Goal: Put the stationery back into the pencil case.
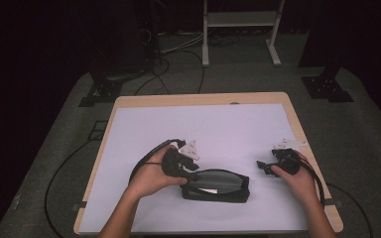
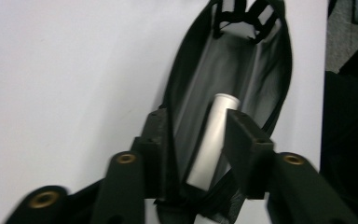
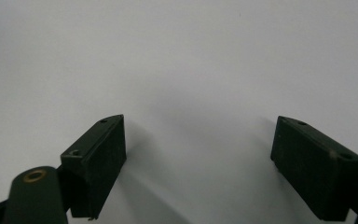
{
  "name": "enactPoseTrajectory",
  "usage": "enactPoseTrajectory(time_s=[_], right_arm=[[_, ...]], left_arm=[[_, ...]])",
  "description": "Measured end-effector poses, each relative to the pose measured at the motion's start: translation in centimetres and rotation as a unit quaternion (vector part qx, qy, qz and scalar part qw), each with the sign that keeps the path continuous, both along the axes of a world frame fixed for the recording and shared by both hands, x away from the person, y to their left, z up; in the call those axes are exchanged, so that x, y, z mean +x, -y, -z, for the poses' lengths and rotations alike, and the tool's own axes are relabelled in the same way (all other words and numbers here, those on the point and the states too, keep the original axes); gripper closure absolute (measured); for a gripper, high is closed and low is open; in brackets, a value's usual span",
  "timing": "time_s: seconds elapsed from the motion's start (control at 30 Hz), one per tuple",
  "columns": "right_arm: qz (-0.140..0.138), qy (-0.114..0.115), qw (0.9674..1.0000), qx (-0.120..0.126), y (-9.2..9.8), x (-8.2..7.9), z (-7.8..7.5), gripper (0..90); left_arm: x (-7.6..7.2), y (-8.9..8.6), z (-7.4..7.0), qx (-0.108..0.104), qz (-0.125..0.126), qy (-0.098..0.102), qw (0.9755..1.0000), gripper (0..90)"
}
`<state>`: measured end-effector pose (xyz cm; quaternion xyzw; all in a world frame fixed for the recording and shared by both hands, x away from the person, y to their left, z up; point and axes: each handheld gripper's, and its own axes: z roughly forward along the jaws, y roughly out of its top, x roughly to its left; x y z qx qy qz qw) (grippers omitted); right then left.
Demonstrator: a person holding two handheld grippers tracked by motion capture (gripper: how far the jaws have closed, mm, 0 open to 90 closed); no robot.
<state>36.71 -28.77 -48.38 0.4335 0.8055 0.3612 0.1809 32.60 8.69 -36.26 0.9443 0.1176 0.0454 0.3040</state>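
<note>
A black zip pouch lies open near the table's front edge, its long mouth facing up. Inside the pouch a white cylinder lies along the grey lining; a sliver of this cylinder is visible from above. My left gripper is at the pouch's left end. Its jaws stand partly apart astride the cylinder, with a gap beside it, so nothing is gripped. To the right of the pouch, my right gripper hovers low over the white mat, jaws wide apart and empty.
A white mat covers most of the wooden table. On the floor behind it trail cables, with black stand bases at both back corners and a metal frame farther off.
</note>
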Motion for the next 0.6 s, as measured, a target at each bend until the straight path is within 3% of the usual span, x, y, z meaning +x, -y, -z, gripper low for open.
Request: enactPoseTrajectory(time_s=[0.13, 0.23, 0.6], right_arm=[[0.0, 0.0, 1.0, 0.0, 0.0, 0.0, 0.0, 16.6], [0.001, -0.001, 1.0, 0.0, 0.0, 0.0, 0.0, 16.6], [0.0, 0.0, 1.0, 0.0, 0.0, 0.0, 0.0, 16.6]], left_arm=[[0.3, -1.1, 0.0, -0.006, -0.031, 0.003, 0.9995, 46.8], [0.6, -2.4, 0.3, -0.023, -0.062, 0.002, 0.9978, 39.1], [0.6, -5.2, 0.6, -0.037, -0.106, 0.026, 0.9933, 21.7]])
